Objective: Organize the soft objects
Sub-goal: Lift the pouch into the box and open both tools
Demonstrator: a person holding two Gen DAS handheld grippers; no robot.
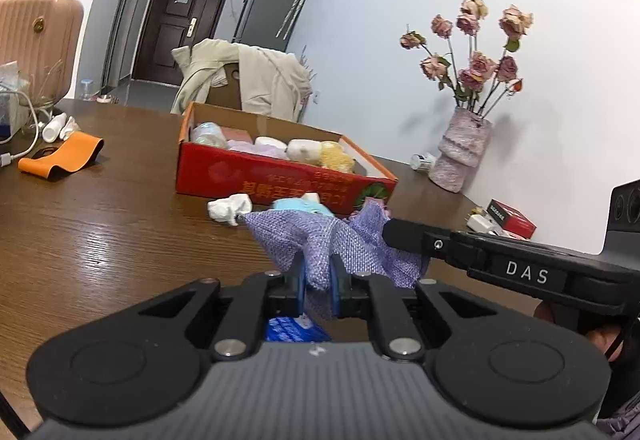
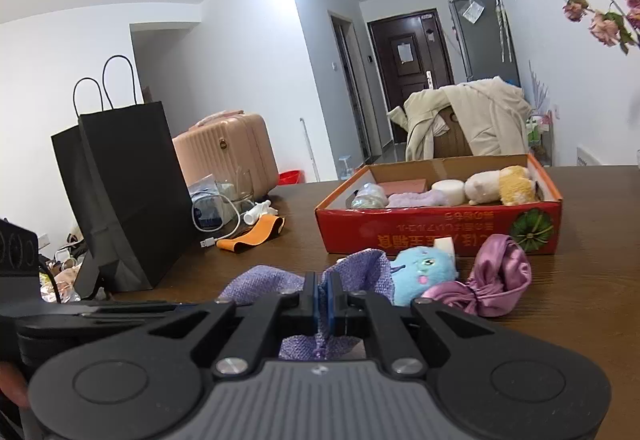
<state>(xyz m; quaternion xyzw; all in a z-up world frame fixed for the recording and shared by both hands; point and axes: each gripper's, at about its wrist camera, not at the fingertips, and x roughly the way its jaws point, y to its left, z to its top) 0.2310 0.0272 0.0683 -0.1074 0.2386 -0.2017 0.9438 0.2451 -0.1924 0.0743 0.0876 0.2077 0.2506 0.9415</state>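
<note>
Brown wood tabletop (image 1: pixel 100 240) fills my view, and just above it hangs the purple woven cloth (image 1: pixel 320 244), pinched at two places. My left gripper (image 1: pixel 318 290) has its jaws closed tight on one bunched edge; my right gripper (image 2: pixel 323 304) is clamped just as tightly on another edge, so the fabric sags between them. Both hold cloth only, as far as I can see.

I judge the step to be carrying this cloth to the red cardboard box (image 2: pixel 440 228), which stands close behind it and already holds several soft things. To do it well I would keep both grips firm, lift enough that the hanging middle clears the box's near wall, and move both hands together so the weave neither stretches nor slips out.

Just beyond the cloth lie a blue plush toy (image 2: pixel 424 272) and a pink satin bundle (image 2: pixel 500 280), with a white crumpled piece (image 1: pixel 230 208) nearby. I would pass above them so the trailing fabric does not drag them.
</note>
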